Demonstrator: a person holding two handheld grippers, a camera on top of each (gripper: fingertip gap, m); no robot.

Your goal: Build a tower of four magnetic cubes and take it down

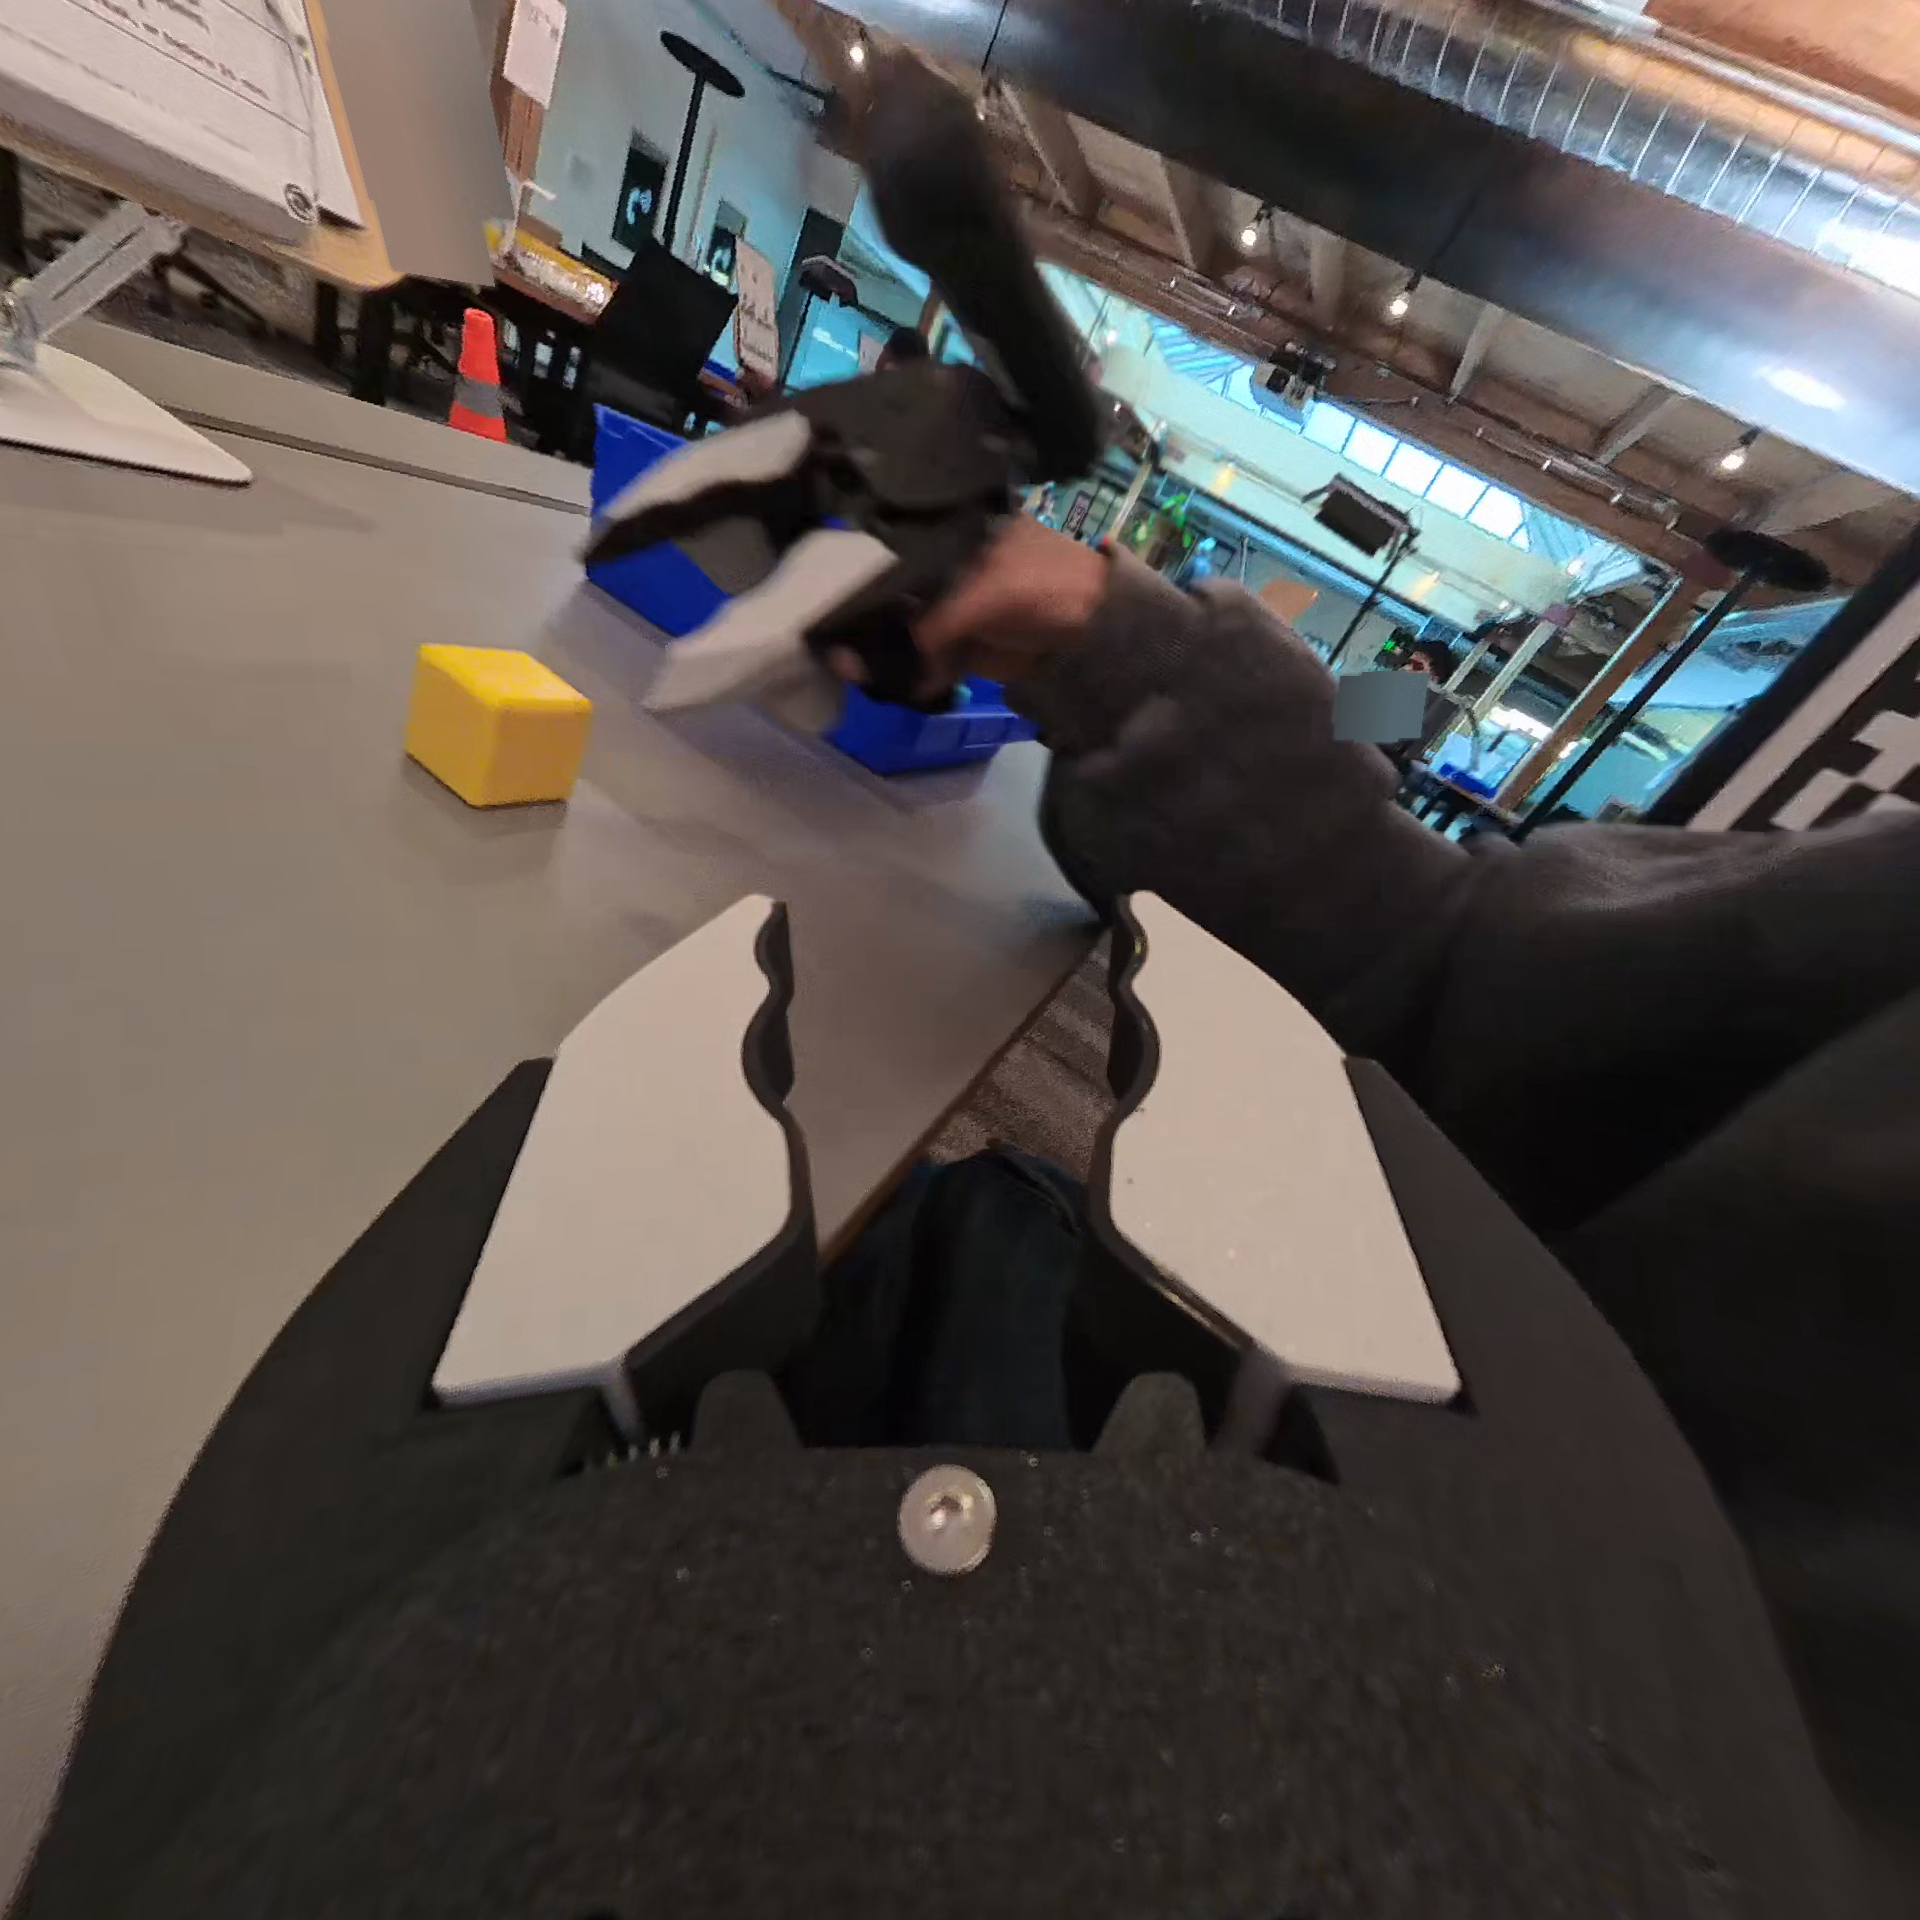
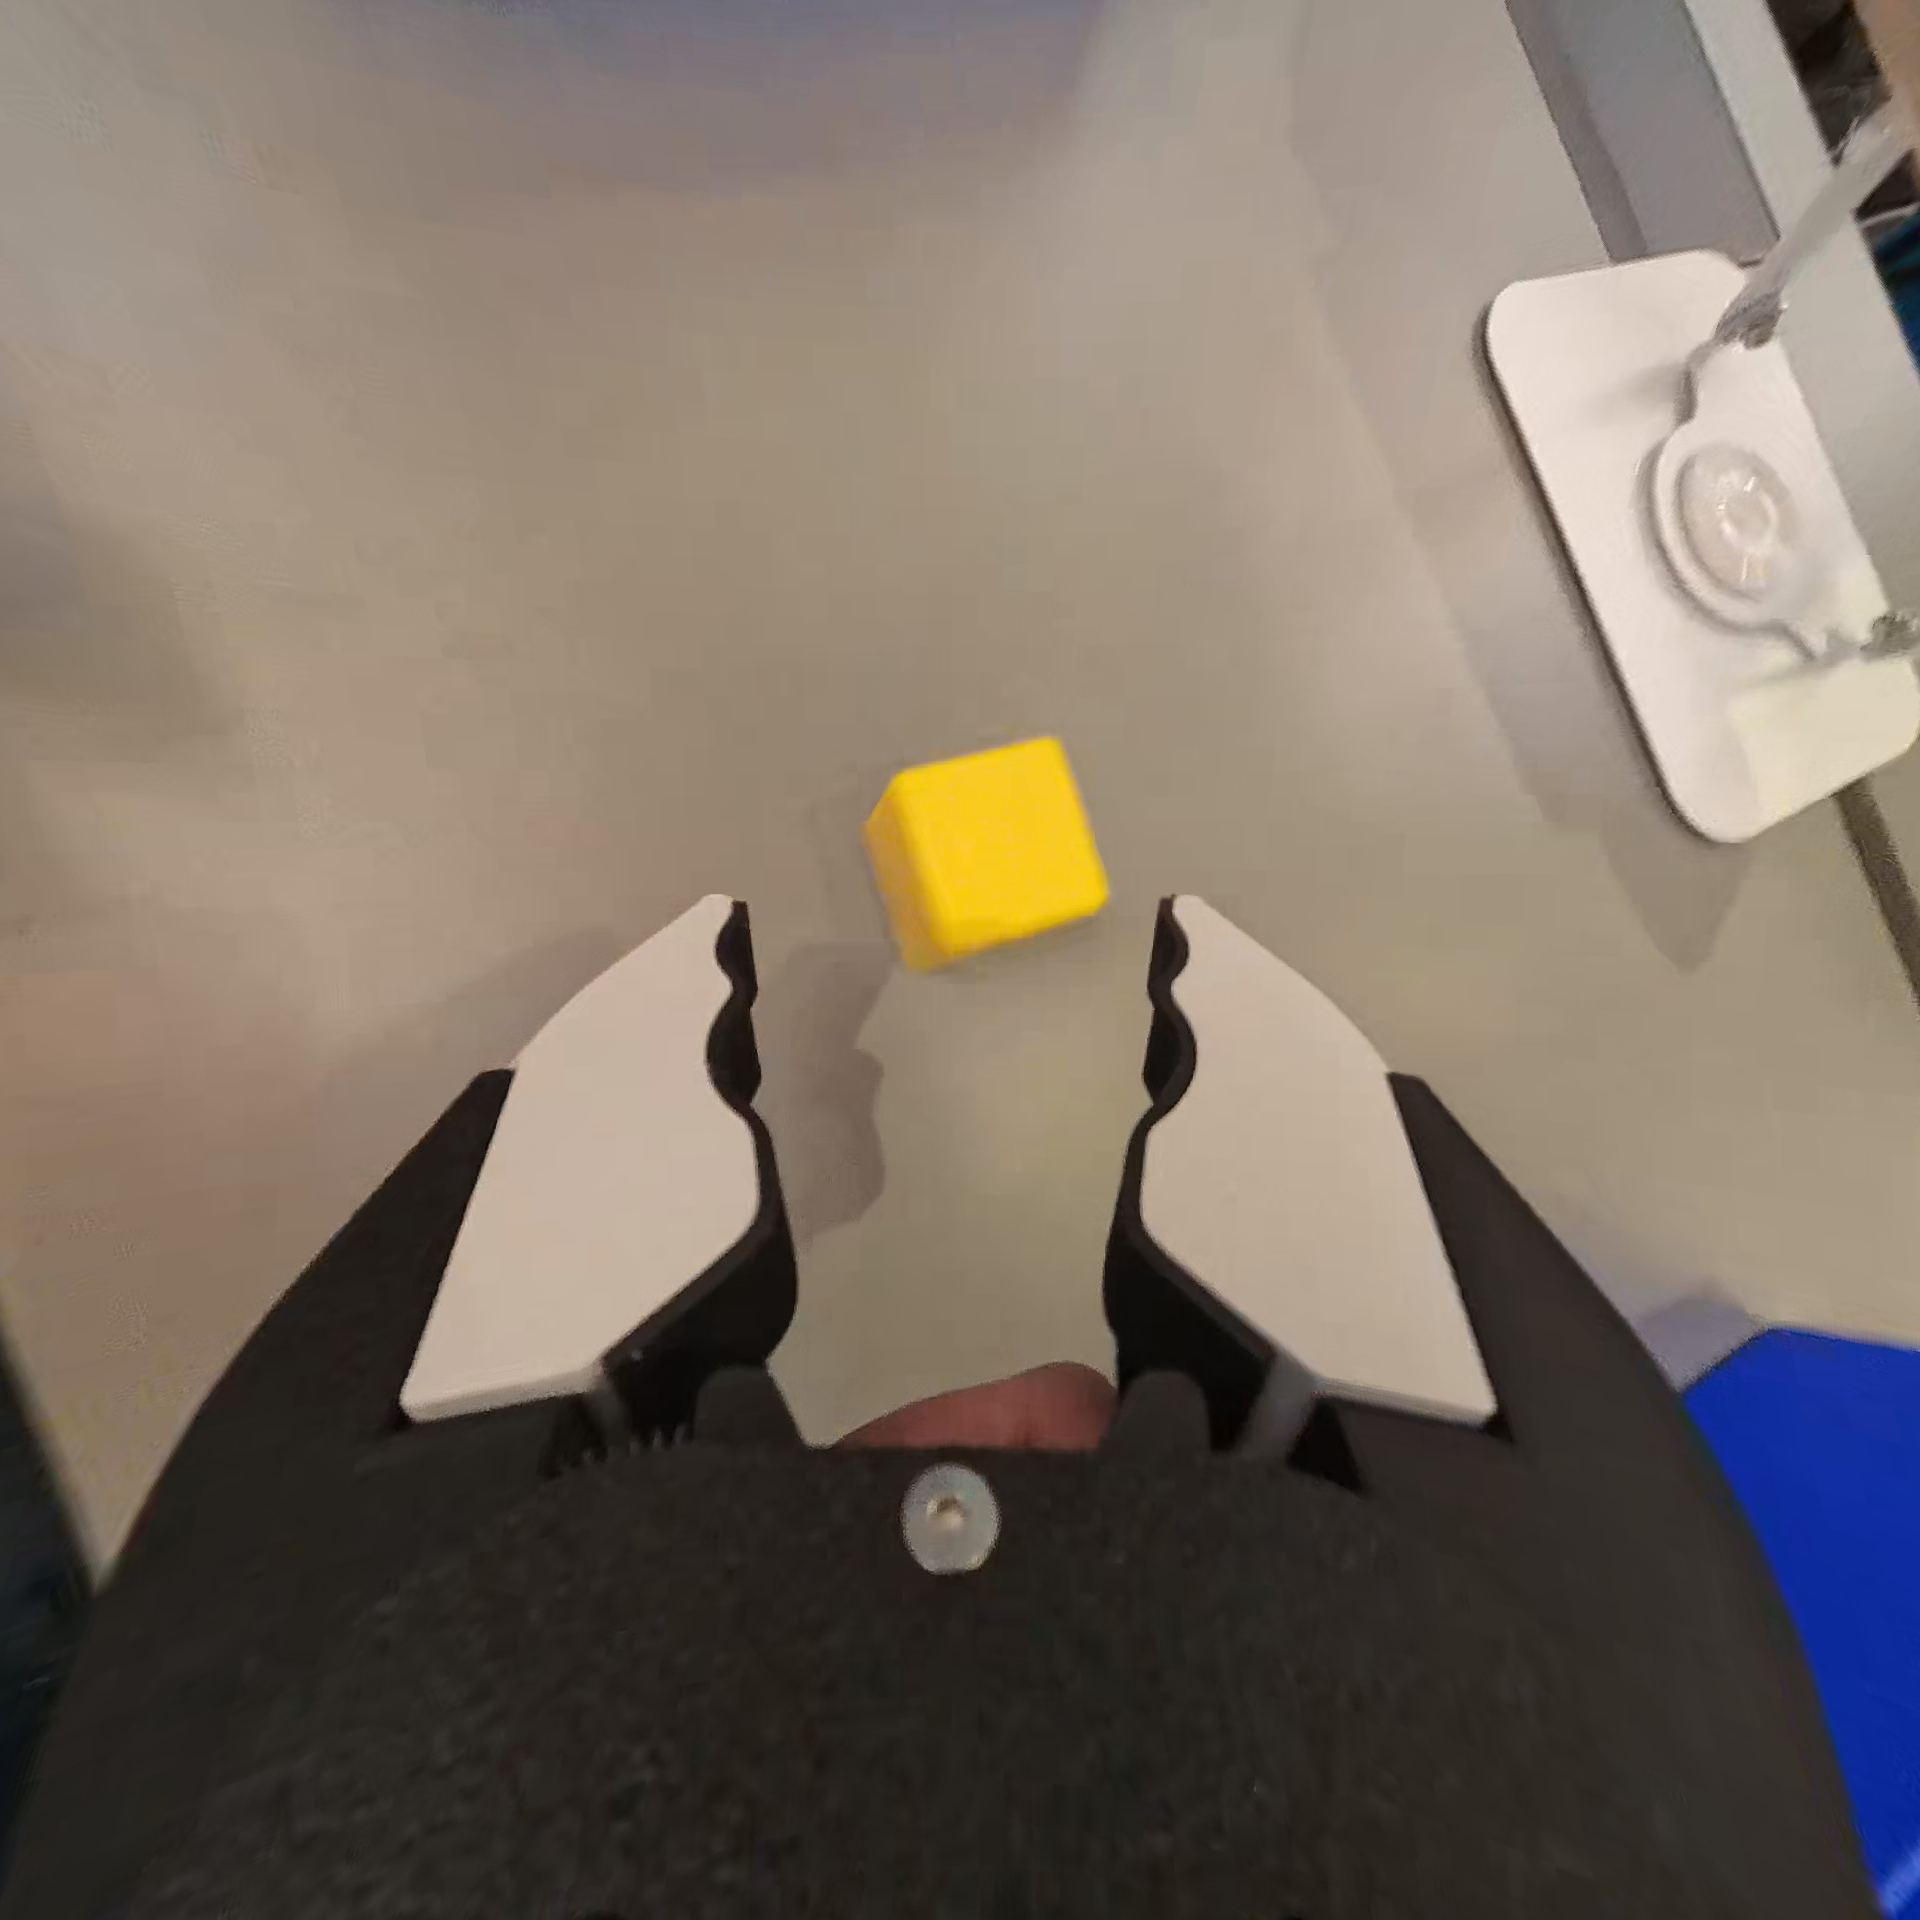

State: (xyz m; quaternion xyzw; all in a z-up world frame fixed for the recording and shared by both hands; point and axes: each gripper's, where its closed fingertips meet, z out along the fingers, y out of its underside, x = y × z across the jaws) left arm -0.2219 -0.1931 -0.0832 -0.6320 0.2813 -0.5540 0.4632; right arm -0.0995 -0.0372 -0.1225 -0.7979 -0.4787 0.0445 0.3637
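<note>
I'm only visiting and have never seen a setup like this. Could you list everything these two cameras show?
yellow cube: one, yellow, alone on the grey table
bin: one, blue, far side of the table
stand base: one, white, table edge
traffic cone: one, orange, background floor
right gripper: one, black and grey, open above the cube
left gripper: one, black and grey, open, empty
hand: one, holding the right gripper

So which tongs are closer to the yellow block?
Right. The right tongs hang open just above the yellow block, pointing at it. The left tongs sit open and farther back near the table edge.
</note>
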